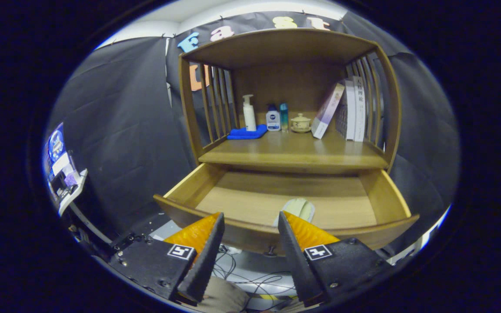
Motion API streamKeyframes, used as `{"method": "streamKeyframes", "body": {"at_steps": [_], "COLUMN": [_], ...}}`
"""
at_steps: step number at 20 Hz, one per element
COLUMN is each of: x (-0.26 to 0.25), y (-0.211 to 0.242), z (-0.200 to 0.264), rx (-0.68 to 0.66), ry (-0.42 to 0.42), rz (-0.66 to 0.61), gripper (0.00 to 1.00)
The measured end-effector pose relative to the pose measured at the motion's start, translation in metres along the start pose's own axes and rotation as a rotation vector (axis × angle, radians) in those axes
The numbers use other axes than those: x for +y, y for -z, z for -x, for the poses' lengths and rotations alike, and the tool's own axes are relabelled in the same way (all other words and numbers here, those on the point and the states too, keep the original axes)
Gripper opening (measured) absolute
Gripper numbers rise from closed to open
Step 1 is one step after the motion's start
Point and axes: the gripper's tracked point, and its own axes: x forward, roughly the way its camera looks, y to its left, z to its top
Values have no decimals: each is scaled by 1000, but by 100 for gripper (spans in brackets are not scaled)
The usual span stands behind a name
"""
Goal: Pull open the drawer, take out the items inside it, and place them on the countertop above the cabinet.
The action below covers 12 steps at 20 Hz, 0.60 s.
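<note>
The wooden drawer [376, 234] stands pulled out below the cabinet's countertop [294, 154]. Inside it, near the front wall, lies a pale green flat item in a clear wrapper [299, 208], partly hidden by the drawer's front. My gripper [250, 217] is open, its fingertips at the front edge of the drawer, with nothing between them. The pale item lies just beyond my right finger [305, 234].
On the countertop stand a white pump bottle [248, 114] on a blue cloth [246, 133], two small bottles [273, 119], a lidded cup [300, 123] and several books [346, 111] at the right. Slatted wooden sides enclose the shelf. Cables [250, 274] lie on the floor below.
</note>
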Motion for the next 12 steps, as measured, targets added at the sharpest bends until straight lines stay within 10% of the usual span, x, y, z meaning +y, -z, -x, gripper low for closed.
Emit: {"method": "streamKeyframes", "body": {"at_steps": [12], "x": [-41], "y": [-7], "z": [-75], "rx": [421], "ry": [-13], "rz": [-217], "gripper": [82]}}
